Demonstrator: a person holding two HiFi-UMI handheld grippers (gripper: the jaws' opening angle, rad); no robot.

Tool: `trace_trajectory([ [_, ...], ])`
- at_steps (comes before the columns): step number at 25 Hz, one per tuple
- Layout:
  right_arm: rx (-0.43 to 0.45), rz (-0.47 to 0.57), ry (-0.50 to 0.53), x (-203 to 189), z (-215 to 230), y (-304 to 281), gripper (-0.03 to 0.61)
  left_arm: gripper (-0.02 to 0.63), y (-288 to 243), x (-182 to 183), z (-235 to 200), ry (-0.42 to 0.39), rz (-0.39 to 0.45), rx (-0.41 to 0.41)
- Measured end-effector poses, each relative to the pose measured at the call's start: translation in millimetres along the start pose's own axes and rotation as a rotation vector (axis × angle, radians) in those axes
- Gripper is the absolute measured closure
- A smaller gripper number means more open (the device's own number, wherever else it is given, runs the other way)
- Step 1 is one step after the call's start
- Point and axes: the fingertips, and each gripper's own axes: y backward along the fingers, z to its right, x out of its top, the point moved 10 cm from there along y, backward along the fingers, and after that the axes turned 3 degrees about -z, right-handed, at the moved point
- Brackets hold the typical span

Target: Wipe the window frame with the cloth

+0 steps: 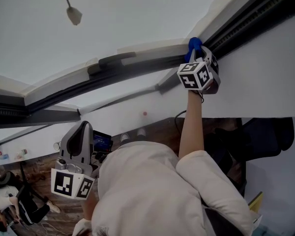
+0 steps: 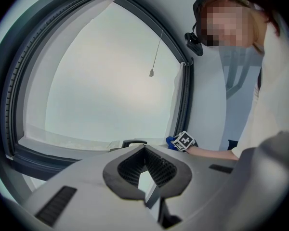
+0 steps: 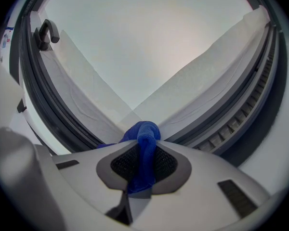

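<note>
Seen from the head: right gripper point(image 1: 198, 53) raised high on a bare, outstretched arm point(image 1: 191, 124), tips up at the dark window frame point(image 1: 113, 77), a knob of blue cloth point(image 1: 194, 44) poking out above its marker cube. Seen there too, and in neither gripper view: left gripper point(image 1: 82, 129) held low beside the person's shoulder, well apart from the frame, pointing upward. Cannot read either grip from there. Shown only from the right gripper view: jaws clamped on the cloth point(image 3: 144, 131), which runs down between the ribbed pads and bunches at the tips, right at the corner where two pale strips point(image 3: 86, 88) of the frame point(image 3: 253, 88) meet. Off to the upper left there, a dark handle point(image 3: 44, 32). Shown only from the left gripper view: left gripper point(image 2: 145, 150) with jaws together and nothing between them, aimed across the bright pane. Beyond, the right gripper point(image 2: 184, 141) far off with the cloth point(image 2: 171, 141) at the frame's point(image 2: 184, 97) lower corner, near the handle point(image 2: 134, 142). Above, a thin cord pull point(image 2: 151, 72) hanging before the glass, seen also from the head point(image 1: 73, 14).
</note>
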Motion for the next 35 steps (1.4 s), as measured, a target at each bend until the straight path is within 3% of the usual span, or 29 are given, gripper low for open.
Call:
trace_trajectory([
  [12, 0.047, 0.024, -0.125, -11.1, -6.7, -1.2, 0.518, 0.603, 3.1, -1.0, 6.5, 0.008, -0.002, 0.003],
  [20, 0.062, 0.043, -0.215, -14.6, -0.6, 0.8, 0.518, 0.604, 7.6, 3.2, 2.1, 0.001, 0.045, 0.021],
  [26, 0.128, 0.095, -0.41, -18.6, -3.8, -0.8, 0.52, 0.603, 14.4, 0.2, -5.3, 0.014, 0.038, 0.051],
  [32, 0.181, 0.125, -0.415, -7.7, -9.7, 1.9, 0.52, 0.603, 16.4, -2.2, -6.9, 0.027, 0.044, 0.057],
  [35, 0.265, 0.178, -0.43, 0.3, -15.1, 11.9, 0.52, 0.603, 18.7, -2.6, -8.5, 0.031, 0.043, 0.058],
])
